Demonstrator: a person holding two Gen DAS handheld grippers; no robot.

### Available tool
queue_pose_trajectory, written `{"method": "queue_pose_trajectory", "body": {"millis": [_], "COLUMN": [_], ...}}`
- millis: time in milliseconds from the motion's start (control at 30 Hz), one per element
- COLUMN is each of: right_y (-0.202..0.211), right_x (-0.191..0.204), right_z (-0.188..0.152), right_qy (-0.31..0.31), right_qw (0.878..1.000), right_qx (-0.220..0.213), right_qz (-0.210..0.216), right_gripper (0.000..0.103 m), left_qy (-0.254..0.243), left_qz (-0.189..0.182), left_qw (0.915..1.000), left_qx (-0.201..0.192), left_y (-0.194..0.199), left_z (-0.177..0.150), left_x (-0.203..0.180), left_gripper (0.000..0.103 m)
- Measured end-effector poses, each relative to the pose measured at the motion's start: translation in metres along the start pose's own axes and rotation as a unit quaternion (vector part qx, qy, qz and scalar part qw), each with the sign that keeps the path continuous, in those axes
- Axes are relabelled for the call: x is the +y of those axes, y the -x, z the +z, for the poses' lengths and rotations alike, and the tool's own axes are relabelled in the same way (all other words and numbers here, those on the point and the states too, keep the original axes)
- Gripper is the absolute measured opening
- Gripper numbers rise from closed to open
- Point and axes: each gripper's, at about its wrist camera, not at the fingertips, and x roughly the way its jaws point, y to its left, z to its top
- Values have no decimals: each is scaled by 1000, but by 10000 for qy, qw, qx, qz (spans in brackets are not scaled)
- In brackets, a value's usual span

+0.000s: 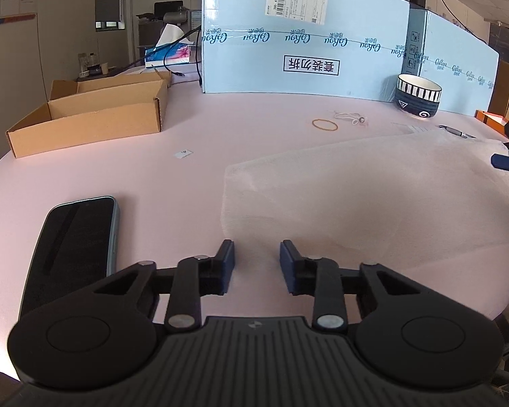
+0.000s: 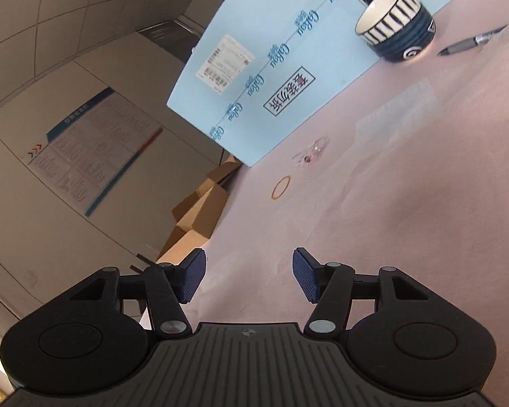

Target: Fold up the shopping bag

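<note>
In the left wrist view, the shopping bag point(image 1: 373, 196) lies flat on the pink bench point(image 1: 186, 176), filling the centre and right of the frame. It is white, thin and half see-through, so it reads as very light, limp and probably slippery; it will likely slide or bunch if it is pushed, not pinched. Its near left corner sits just ahead of the left claw point(image 1: 257, 263), which is released, its blue pads apart with nothing between them. That corner or the left edge above it looks like the best place to take hold, pinching the film close to the bench. The bag's right end runs out of the frame, where the tips of the other claw show at the far right edge, so its handles and full outline cannot be made out. A phone point(image 1: 74, 247) lies at lower left, a cardboard box point(image 1: 95, 115) at upper left, and a rubber band point(image 1: 324, 124), a striped bowl point(image 1: 418, 95) and a pen point(image 1: 456, 131) sit beyond the bag, in front of a blue carton point(image 1: 305, 44).

In the right wrist view, tilted hard, the right claw point(image 2: 249, 274) is also released and empty, hanging above the bench. The bag is barely distinguishable here: pale creases against the pink in the right half of the frame suggest its surface, but its edges blend in and I cannot tell where they run. The bowl and pen appear at upper right, the rubber band mid-frame.
</note>
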Motion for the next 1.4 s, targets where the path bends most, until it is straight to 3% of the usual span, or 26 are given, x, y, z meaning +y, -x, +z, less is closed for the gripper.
{"method": "queue_pose_trajectory", "body": {"millis": [67, 100, 233, 400, 433, 500, 567, 867, 1167, 1400], "right_y": [-23, -28, -39, -59, -62, -70, -73, -72, -133, -188], "right_x": [-3, -2, 4, 21, 24, 28, 30, 55, 56, 66], "right_z": [1, 2, 5, 11, 12, 13, 13, 32, 68, 90], "right_qy": [-226, -235, -266, 180, 228, 349, 368, 643, 257, 432], "right_qw": [9993, 9991, 9982, 9939, 9932, 9912, 9907, 9953, 9966, 9945], "right_qx": [274, 301, 392, 651, 684, 850, 944, 374, 411, 447], "right_qz": [-116, -199, -366, -868, -918, -956, -905, -613, -664, -841], "right_gripper": [47, 41, 41, 39, 34, 9, 6, 6, 7, 12], "left_qy": [61, 96, 326, 384, 387, 400, 428, 492, 597, 660], "left_qz": [-92, -150, -428, -584, -606, -663, -717, -1031, -1308, -1558], "left_qw": [9999, 9998, 9986, 9975, 9974, 9970, 9964, 9932, 9892, 9853], "left_qx": [-3, -6, -4, -56, -67, -94, -124, -204, -273, -221], "left_y": [3, 6, 13, 16, 16, 16, 16, 16, 14, 8], "left_z": [-3, -5, -12, -16, -17, -18, -20, -24, -30, -29], "left_x": [4, 7, 14, 18, 18, 20, 22, 33, 42, 53], "left_gripper": [0, 0, 0, 1, 1, 1, 1, 1, 1, 1]}}
